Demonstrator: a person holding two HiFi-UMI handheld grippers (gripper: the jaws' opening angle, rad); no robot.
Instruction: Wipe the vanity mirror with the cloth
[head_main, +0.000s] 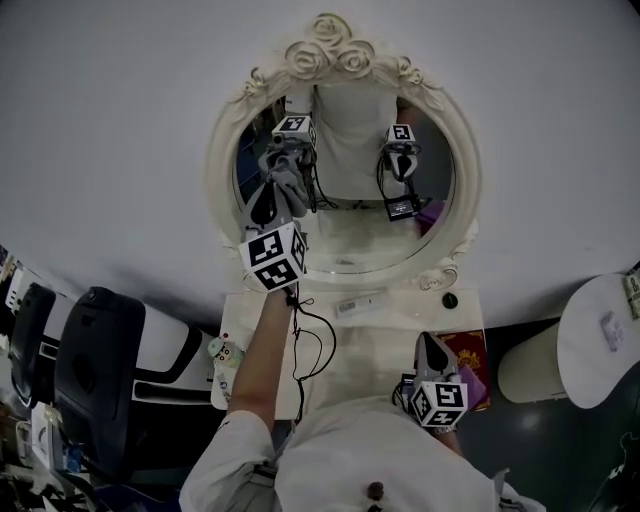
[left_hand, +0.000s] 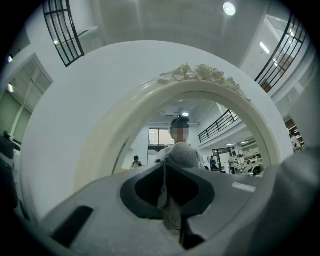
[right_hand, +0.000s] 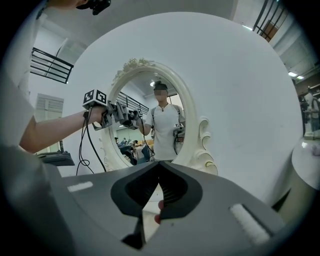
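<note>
An oval vanity mirror (head_main: 350, 225) in a cream frame topped with carved roses hangs on the white wall. My left gripper (head_main: 281, 180) is raised to the glass's left side. It is shut on a grey knitted cloth (head_main: 292, 192), which presses against the glass. In the left gripper view the cloth (left_hand: 184, 155) bulges out past the closed jaws of my left gripper (left_hand: 172, 165), with the mirror (left_hand: 225, 125) right ahead. My right gripper (head_main: 429, 342) is held low by my body, shut and empty. From the right gripper view, the right gripper (right_hand: 159, 164) faces the mirror (right_hand: 150, 125) and the left gripper (right_hand: 122, 114).
Below the mirror a narrow cream vanity top (head_main: 410, 300) carries a white remote-like bar (head_main: 360, 303) and a dark knob (head_main: 450, 299). A red box (head_main: 466, 352) lies near my right gripper. A black chair (head_main: 95, 370) stands left, a white round stool (head_main: 595, 340) right. A cable (head_main: 312, 345) dangles from my left arm.
</note>
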